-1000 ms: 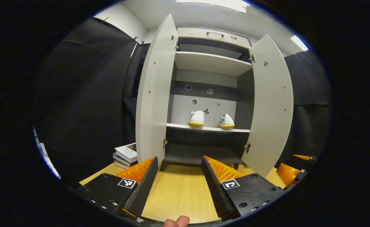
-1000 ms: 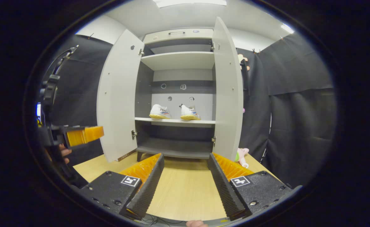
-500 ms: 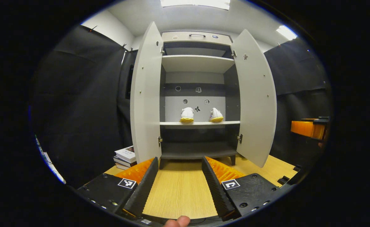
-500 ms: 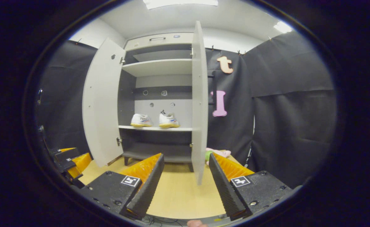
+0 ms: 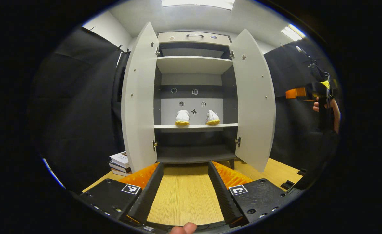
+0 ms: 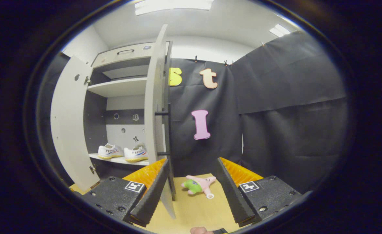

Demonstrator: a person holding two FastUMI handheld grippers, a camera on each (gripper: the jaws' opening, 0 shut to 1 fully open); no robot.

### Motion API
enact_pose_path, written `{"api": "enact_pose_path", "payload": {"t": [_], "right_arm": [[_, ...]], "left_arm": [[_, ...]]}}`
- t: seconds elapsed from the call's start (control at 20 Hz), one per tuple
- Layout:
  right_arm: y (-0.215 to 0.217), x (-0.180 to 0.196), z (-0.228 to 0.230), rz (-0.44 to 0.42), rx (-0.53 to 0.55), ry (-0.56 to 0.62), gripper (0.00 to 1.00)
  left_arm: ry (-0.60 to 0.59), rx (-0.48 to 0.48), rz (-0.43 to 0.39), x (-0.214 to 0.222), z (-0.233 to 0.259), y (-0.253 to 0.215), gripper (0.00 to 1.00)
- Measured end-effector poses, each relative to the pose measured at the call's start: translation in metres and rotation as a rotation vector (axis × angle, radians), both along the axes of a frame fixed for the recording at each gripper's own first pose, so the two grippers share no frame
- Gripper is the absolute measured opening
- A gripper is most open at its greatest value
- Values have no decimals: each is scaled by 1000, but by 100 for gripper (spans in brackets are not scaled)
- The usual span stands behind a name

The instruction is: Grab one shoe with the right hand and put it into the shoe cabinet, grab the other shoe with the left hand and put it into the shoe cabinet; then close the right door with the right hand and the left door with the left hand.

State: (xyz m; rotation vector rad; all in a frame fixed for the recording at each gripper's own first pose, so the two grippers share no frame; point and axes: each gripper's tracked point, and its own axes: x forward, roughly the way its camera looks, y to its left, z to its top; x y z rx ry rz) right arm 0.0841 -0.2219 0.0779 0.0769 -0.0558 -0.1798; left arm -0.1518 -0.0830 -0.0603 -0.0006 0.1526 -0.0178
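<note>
Two white shoes with yellow soles [image 5: 182, 117] [image 5: 212, 117] stand side by side on the middle shelf of the grey shoe cabinet [image 5: 193, 65]; they also show as the shoes [image 6: 110, 151] [image 6: 136, 153] in the right gripper view. Both doors are swung open: the left door [image 5: 139, 100] and the right door [image 5: 253, 100]. My left gripper [image 5: 185, 191] is open and empty, low over the wooden floor facing the cabinet. My right gripper [image 6: 191, 191] is open and empty, with the right door's edge [image 6: 155, 107] and its dark handle [image 6: 168, 130] just ahead of its left finger. The right gripper [image 5: 299, 93] also appears raised beside the right door, held by a hand.
A stack of books [image 5: 121, 161] lies on the floor left of the cabinet. A pink and green plush toy [image 6: 199, 186] lies on the floor right of the cabinet. Black cloth walls stand on both sides. A drawer [image 5: 194, 36] tops the cabinet.
My right gripper has swung right and risen to the outer side of the right door, whose edge is now close in front. The left gripper has pulled back slightly and centred on the cabinet.
</note>
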Motion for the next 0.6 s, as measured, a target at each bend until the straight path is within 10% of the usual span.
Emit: {"api": "enact_pose_path", "payload": {"t": [0.6], "right_arm": [[-36, 88, 33, -31, 3, 13, 92]], "left_arm": [[62, -8, 22, 6, -22, 2, 83]]}}
